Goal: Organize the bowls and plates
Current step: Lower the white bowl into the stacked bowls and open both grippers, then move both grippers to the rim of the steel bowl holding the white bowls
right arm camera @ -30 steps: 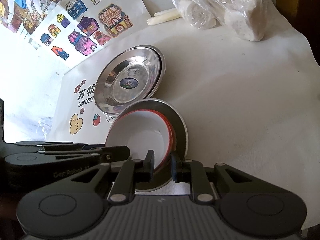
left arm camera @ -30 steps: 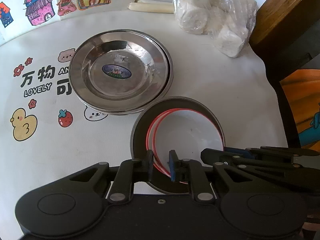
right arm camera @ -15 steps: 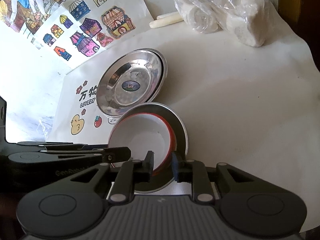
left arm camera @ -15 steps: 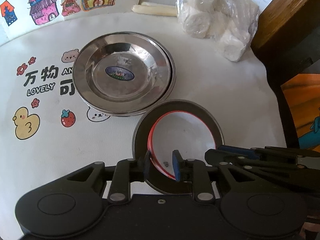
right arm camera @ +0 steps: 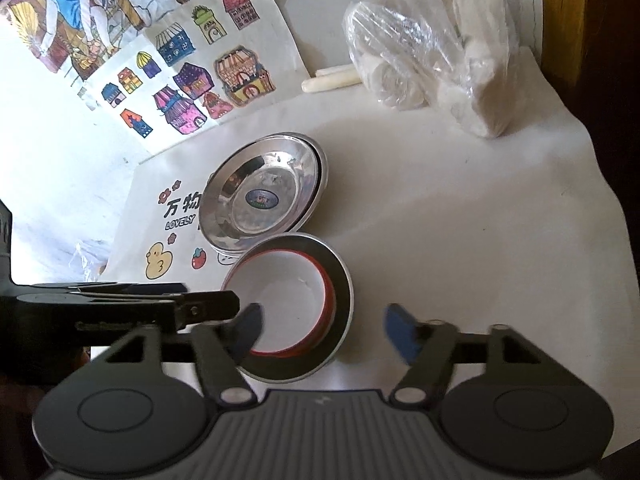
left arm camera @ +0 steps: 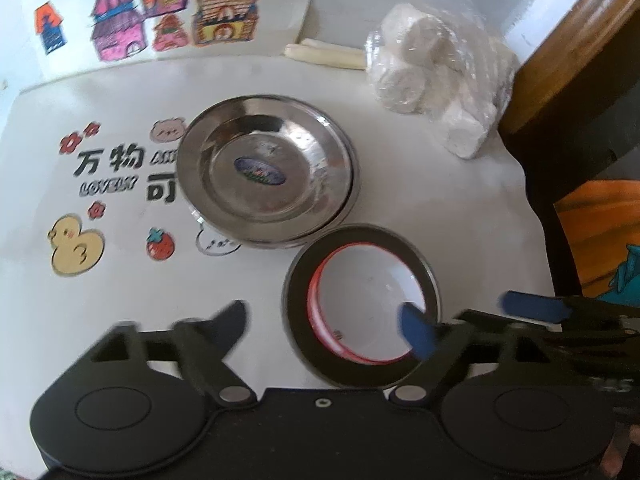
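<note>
A white bowl with a red rim (left arm camera: 372, 300) sits nested inside a wider dark steel bowl (left arm camera: 298, 280) on the white tablecloth. Both also show in the right wrist view, the white bowl (right arm camera: 286, 300) inside the steel bowl (right arm camera: 340, 292). A stack of steel plates (left arm camera: 266, 170) lies just behind, also in the right wrist view (right arm camera: 262, 198). My left gripper (left arm camera: 324, 328) is open, its jaws spread either side of the bowls' near rim. My right gripper (right arm camera: 322, 330) is open too, holding nothing, over the bowls' near right rim.
A clear bag of white rolls (left arm camera: 436, 80) and pale sticks (left arm camera: 324, 54) lie at the back right. Coloured house drawings (right arm camera: 188, 92) lean at the back. The tablecloth has cartoon prints (left arm camera: 76, 244) at left. The table edge and a wooden post (left arm camera: 572, 36) are on the right.
Both grippers were shut on the bowls' near rim; now both have opened wide and let go. The bowls rest on the table. Both cameras have pulled back slightly.
</note>
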The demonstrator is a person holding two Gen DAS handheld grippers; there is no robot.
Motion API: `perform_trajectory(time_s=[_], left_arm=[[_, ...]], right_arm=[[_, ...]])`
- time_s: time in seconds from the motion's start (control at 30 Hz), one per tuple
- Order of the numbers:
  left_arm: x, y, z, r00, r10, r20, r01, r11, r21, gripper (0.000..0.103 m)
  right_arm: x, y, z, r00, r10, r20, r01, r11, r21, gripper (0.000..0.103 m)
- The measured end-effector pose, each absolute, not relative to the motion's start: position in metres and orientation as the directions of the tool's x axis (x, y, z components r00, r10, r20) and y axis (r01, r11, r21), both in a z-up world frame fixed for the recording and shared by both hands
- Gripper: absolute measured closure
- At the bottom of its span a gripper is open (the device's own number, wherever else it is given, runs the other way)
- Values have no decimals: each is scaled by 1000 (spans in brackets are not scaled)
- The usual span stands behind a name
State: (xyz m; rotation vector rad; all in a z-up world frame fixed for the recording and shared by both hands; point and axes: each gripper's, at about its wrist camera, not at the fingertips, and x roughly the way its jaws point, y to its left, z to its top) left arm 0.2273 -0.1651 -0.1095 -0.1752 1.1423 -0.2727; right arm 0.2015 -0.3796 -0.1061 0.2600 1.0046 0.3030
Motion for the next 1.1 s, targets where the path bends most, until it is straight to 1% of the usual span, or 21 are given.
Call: perform_trajectory(time_s=[0.07,0.1,0.23,0.6,1.1], left_arm=[[225,-158,-113,382,-288,-878,94,957,-273,7],[224,-154,-115,377,-282,-882,76,959,-274,5],[218,-138,-122,358,-267,-895,15,960,-280,1],[202,-121,-128,368,-194,-909,-52,972,-228,1],[206,-129,-135,350,-124,-929,-59,986,-154,1]], right_arm=[[200,-383,-103,504,363,-784,-137,929,343,3],[199,-384,-102,506,356,-786,-139,933,333,0],[197,-390,-101,516,312,-798,-137,949,283,0],[191,-403,-110,497,186,-848,-142,981,132,0],[214,-400,-121,426,173,-888,-187,977,101,0]])
